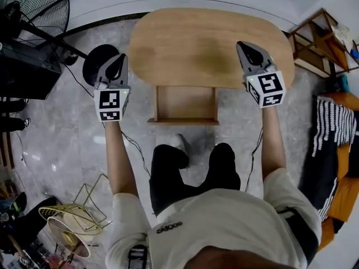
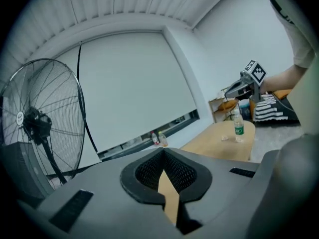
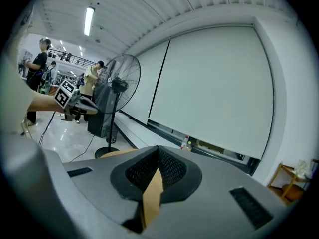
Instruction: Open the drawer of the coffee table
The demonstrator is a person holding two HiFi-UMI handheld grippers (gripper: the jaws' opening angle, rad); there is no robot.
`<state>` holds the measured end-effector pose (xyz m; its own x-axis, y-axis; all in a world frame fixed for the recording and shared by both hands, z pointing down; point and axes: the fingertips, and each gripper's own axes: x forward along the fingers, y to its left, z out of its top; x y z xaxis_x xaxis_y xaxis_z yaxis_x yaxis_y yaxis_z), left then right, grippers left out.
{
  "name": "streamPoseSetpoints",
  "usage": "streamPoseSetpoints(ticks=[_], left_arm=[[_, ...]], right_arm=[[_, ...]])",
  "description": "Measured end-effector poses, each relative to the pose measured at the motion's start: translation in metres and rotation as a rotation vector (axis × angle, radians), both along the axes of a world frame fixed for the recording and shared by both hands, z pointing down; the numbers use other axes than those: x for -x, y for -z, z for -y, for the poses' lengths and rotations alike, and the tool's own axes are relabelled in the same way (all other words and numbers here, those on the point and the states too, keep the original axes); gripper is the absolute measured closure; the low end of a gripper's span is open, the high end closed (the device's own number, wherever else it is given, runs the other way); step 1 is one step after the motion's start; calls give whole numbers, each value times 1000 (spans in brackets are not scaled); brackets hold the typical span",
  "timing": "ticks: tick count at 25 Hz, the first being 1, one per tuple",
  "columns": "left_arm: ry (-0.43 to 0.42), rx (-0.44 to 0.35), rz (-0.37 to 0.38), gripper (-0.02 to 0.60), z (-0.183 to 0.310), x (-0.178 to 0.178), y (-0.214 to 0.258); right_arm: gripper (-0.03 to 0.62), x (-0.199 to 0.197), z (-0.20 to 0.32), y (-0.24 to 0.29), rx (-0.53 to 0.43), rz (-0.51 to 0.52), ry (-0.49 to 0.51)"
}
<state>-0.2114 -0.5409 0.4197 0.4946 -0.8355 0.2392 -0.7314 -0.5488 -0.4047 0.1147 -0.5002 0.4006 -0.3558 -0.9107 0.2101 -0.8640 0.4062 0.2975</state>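
The coffee table [image 1: 190, 43] drawer [image 1: 186, 102] looks rigid and light; grip its front lip. Left gripper [image 1: 119, 59] and right gripper [image 1: 243, 46] are closed, empty.

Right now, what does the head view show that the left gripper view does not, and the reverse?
Only the head view shows the drawer, standing open below the tabletop, and the person's legs. Only the left gripper view shows a plastic bottle standing upright on the tabletop, and a large white roller blind. Both show the wooden coffee table, the standing fan and the right hand-held gripper.
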Motion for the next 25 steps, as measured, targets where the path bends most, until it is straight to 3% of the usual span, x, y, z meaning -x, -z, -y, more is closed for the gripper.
streamPoseSetpoints(ticks=[7, 13, 25], left_arm=[[-3, 29, -7, 563, -2, 20, 119], [19, 43, -50, 563, 5, 42, 187], [-10, -34, -139, 563, -12, -2, 306]], right_arm=[[588, 10, -3, 116, 33, -7, -18], [588, 23, 6, 195, 37, -19, -24], [588, 13, -22, 319, -37, -58, 1]])
